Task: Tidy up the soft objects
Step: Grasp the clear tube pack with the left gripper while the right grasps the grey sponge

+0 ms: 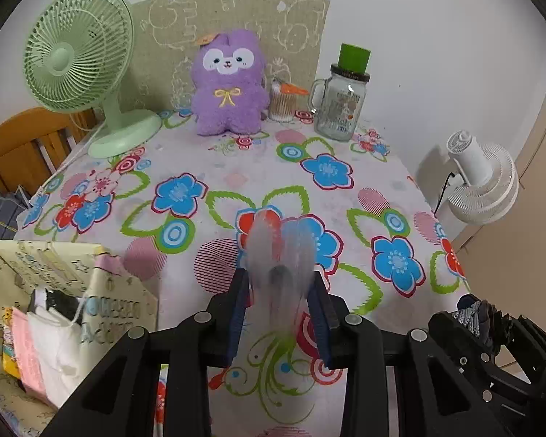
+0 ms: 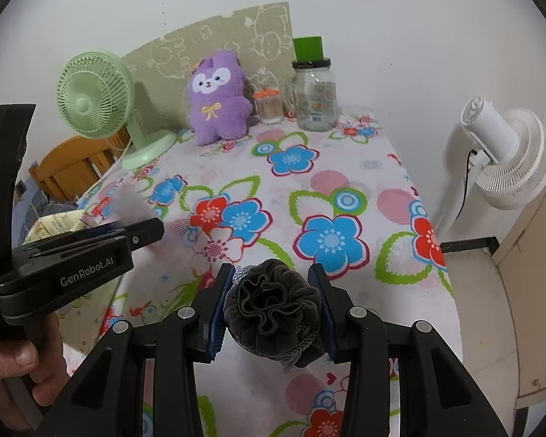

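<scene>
Fingers of the left gripper (image 1: 278, 284) clamp a pale, sheer soft item (image 1: 278, 251), blurred in the left wrist view, so its kind is hard to tell. It hangs above the flowered desk (image 1: 345, 189). At 8 o'clock a patterned storage box (image 1: 127, 291) stands open with folded white and pink cloths inside. At 12 o'clock, against the wall, sit a purple plush toy (image 1: 229, 83), a green fan (image 1: 80, 51) and a glass jar (image 1: 340, 105).

From the right wrist view, the right gripper (image 2: 273, 309) has its fingers closed on a dark ruffled scrunchie (image 2: 271, 306), held off the desk at 6 o'clock. At 9 o'clock the left gripper shows side-on, a hand (image 2: 25, 364) around its handle, with the box partly hidden behind it.

Both items look lifted, so the carrying step seems in hand. Next, each load likely has to travel toward 8 o'clock, arrive above the box opening, and be let go without snagging the cloths already there.
</scene>
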